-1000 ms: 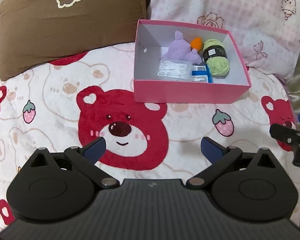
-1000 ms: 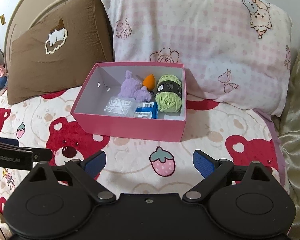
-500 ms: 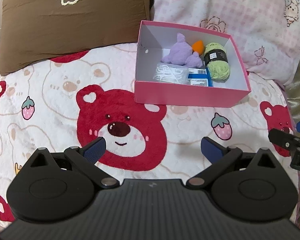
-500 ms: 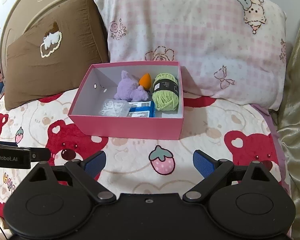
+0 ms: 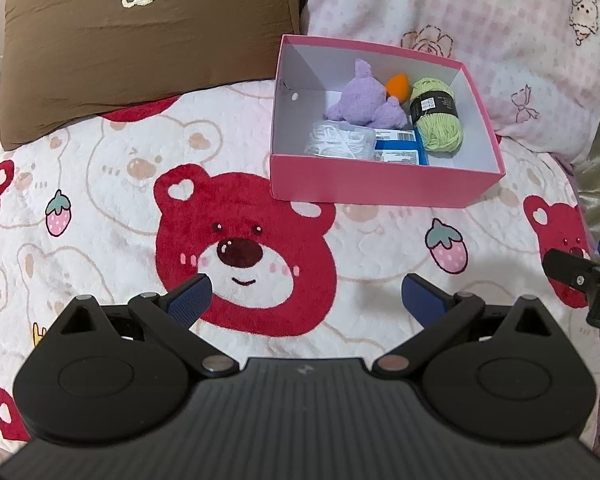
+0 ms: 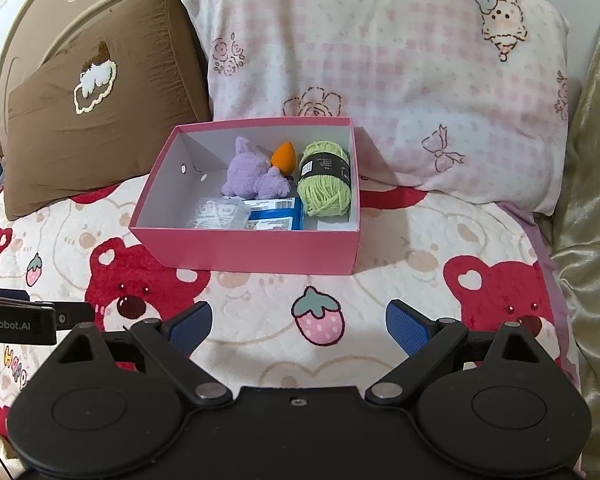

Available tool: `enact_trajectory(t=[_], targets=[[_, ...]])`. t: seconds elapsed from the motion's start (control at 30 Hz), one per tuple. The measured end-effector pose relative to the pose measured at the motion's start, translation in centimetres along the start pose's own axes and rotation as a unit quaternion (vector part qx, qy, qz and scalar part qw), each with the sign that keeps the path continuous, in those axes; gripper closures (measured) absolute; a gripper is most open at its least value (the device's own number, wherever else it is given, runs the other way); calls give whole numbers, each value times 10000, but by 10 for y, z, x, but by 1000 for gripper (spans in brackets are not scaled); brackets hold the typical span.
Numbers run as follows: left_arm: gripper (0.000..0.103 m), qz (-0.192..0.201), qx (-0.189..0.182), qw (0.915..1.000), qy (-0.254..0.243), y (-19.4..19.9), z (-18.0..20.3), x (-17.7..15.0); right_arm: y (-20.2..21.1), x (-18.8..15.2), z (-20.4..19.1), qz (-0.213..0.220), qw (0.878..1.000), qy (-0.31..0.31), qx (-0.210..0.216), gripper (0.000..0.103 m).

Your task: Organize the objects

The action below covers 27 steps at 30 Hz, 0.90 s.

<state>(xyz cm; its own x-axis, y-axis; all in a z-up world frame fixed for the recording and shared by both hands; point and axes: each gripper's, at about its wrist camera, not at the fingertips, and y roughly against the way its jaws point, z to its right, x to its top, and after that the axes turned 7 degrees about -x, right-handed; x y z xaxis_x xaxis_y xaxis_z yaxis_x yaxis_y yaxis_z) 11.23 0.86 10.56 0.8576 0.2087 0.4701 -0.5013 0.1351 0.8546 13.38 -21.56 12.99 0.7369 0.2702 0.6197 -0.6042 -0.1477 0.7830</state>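
A pink box (image 5: pixel 380 188) (image 6: pixel 252 250) stands on the bear-print blanket near the pillows. Inside it lie a purple plush toy (image 5: pixel 364 98) (image 6: pixel 252 172), an orange piece (image 5: pixel 399 85) (image 6: pixel 284 156), a green yarn ball (image 5: pixel 438 118) (image 6: pixel 326 178), a clear packet of white bits (image 5: pixel 338 140) (image 6: pixel 218 214) and a blue packet (image 5: pixel 400 148) (image 6: pixel 278 214). My left gripper (image 5: pixel 306 296) hovers open and empty over the blanket, well short of the box. My right gripper (image 6: pixel 298 322) is open and empty too, in front of the box.
A brown pillow (image 5: pixel 140 40) (image 6: pixel 100 120) and a pink checked pillow (image 5: pixel 480 40) (image 6: pixel 380 80) lean behind the box. A headboard (image 6: pixel 40 20) rises behind them. Shiny gold fabric (image 6: pixel 588 200) lines the right side. The other gripper's tip shows at each view's edge (image 5: pixel 580 276) (image 6: pixel 16 322).
Both views have drawn back slightly from the box and shifted a little. Both grippers stay open and empty; nothing in the box has moved.
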Motion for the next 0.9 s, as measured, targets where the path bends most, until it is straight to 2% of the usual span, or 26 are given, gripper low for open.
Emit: enact_trajectory(t=[0.9], targets=[[0,-106,136,9999,-13,-1,0,-4,3,-2,-5,-39,10000,37,32,7]])
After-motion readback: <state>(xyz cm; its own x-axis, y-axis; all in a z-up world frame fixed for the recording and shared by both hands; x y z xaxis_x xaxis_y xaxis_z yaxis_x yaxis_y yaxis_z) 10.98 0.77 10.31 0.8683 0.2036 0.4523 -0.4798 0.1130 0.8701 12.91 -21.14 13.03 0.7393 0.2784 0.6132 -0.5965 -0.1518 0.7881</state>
